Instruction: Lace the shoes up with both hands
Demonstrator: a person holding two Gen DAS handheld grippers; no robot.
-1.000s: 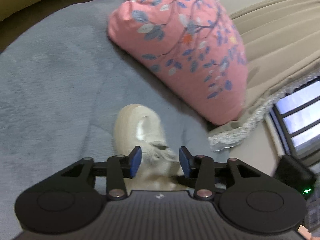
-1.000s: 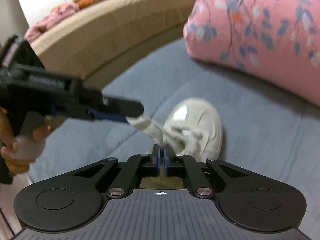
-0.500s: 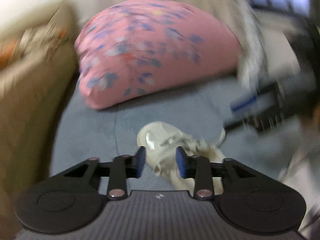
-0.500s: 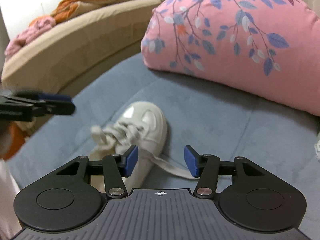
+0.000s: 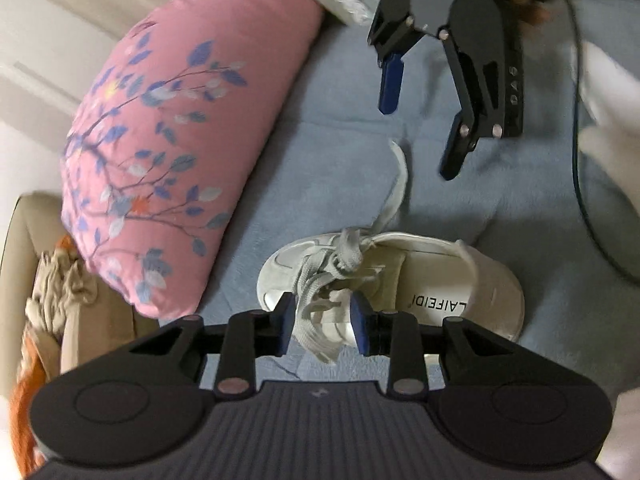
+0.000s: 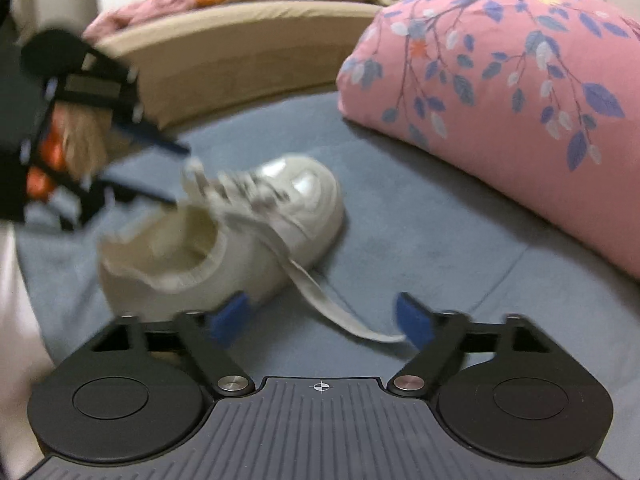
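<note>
The cream-white low-top sneaker (image 5: 432, 280) is seen lying on the grey-blue plush sofa cushion (image 5: 352, 152), its loose grey laces (image 5: 328, 276) framed by the left gripper (image 5: 323, 322), whose fingers are held apart around a lace end. Beyond the shoe, the right gripper (image 6: 322, 320) is spread wide, nothing grasped. A pink floral pillow (image 5: 180, 120) is propped just beside the sneaker's toe.
</note>
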